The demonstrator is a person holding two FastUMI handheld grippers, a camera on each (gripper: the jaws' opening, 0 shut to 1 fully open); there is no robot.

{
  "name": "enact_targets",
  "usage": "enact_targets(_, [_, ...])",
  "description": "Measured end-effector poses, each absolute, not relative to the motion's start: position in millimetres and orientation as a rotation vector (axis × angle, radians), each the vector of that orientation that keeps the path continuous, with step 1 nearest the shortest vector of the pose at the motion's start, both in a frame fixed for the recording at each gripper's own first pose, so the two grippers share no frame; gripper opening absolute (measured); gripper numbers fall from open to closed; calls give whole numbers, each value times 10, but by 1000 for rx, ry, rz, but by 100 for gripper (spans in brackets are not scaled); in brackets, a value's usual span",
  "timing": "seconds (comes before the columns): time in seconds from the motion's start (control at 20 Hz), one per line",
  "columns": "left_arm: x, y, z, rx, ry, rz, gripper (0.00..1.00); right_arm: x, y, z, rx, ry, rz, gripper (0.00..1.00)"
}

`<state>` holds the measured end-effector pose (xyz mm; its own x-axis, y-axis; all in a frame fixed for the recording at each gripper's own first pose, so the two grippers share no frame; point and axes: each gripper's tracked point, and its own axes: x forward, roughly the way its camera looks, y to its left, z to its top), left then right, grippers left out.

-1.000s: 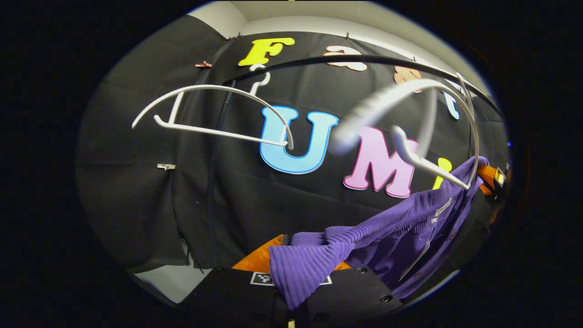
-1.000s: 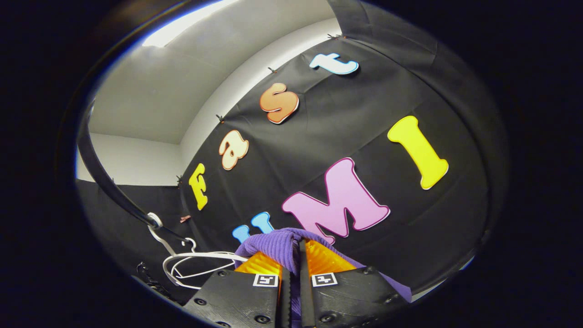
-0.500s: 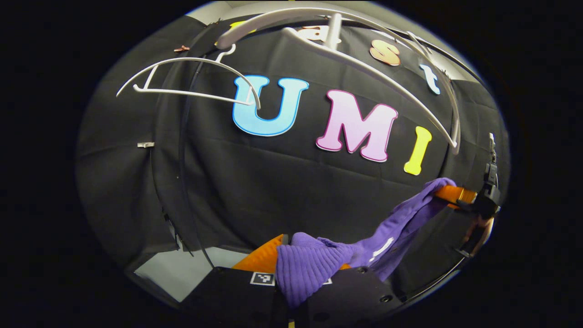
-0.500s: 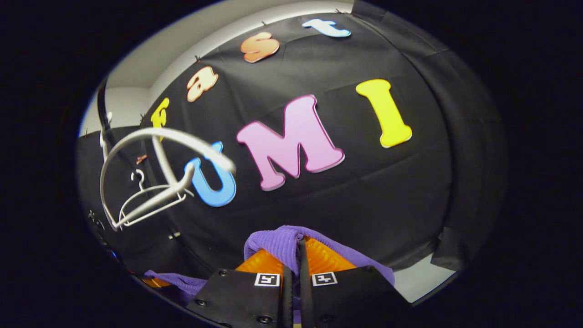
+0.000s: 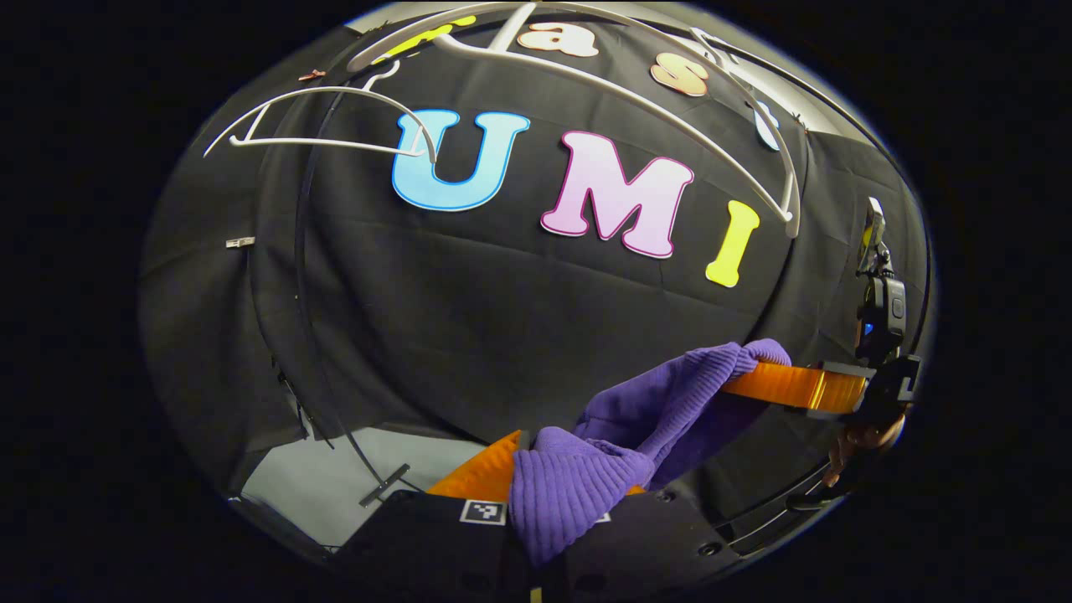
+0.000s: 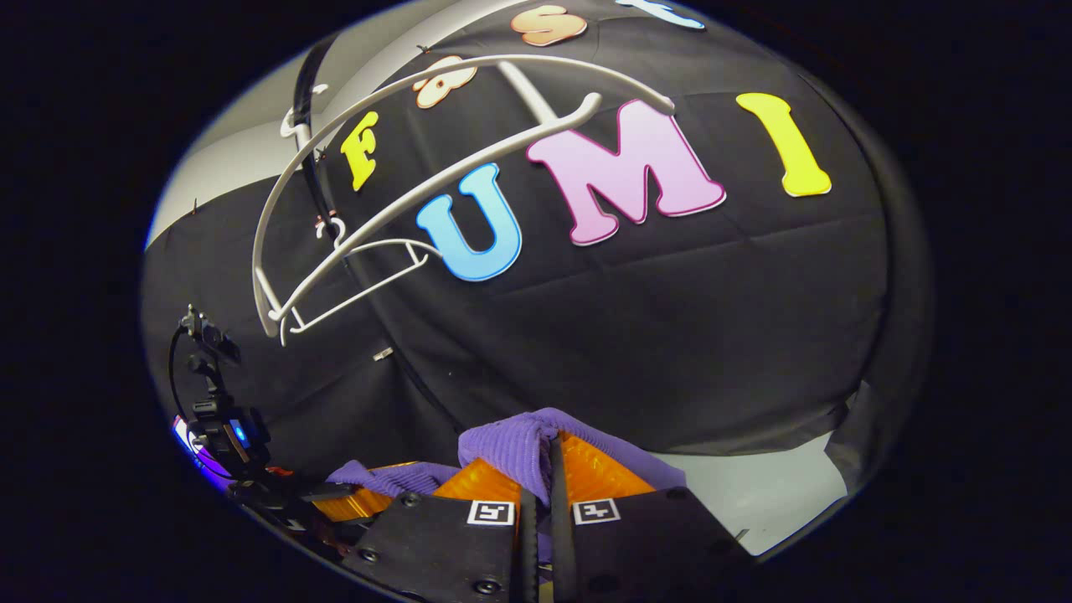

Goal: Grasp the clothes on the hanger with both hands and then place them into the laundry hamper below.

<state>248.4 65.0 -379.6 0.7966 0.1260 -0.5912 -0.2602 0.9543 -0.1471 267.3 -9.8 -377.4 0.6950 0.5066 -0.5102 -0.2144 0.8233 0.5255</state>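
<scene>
The purple knit garment, at lower centre of the left gripper view, hangs clear of the bare white hanger above, clamped by the left hand-held gripper and right hand-held gripper, so placing it into the hamper remains.

No words or numbers to read anywhere here. There's one small square black-and-white coded marker on the body of the left gripper, and two more on the right gripper, all pattern, no lettering.
</scene>
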Motion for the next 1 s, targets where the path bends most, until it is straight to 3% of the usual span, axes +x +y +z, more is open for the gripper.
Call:
enact_targets(0.35, [2287,523,-3948,-235,689,193,11,2130,428,-3935,415,828,546,11])
enact_targets(1.0, [1539,439,-4667,-282,1004,213,12,1141,534,-4657,310,1169,595,11])
